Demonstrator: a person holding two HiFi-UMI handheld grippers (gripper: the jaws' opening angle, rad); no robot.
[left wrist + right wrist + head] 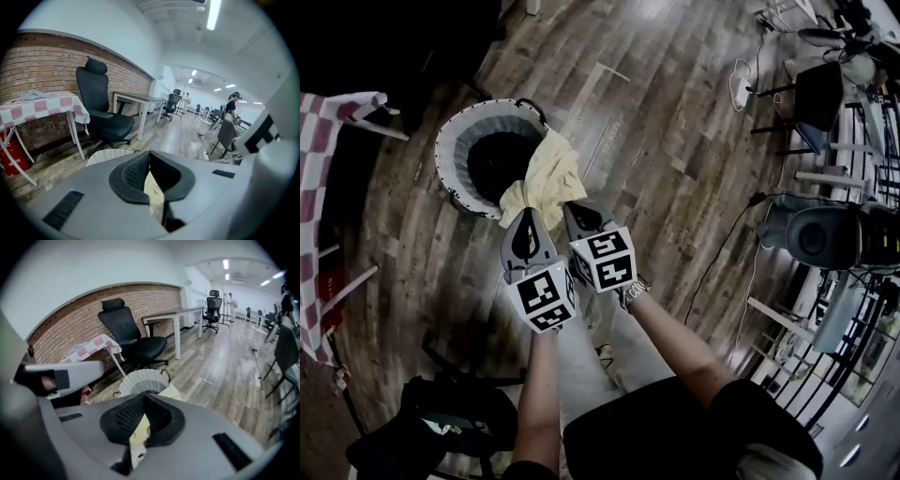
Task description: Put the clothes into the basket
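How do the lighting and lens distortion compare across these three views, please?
Head view: dim, black in the corners, floor planks bowing around the basket; the yellow cloth is the brightest thing. Left gripper view: strong fisheye, the ceiling light glaring white, corners black. Right gripper view: the same fisheye bends the brick wall; evenly lit.

The yellow cloth (546, 173) is pale and crumpled. Its near edge is pinched in the closed jaws of both the left hand-held gripper (527, 217) and the right hand-held gripper (575, 211). From there it spreads away over the closest bit of the basket (450, 141) rim, but I can't tell if it's actually resting on it. The basket's round, white and woven, dark inside, upright just past both tips.
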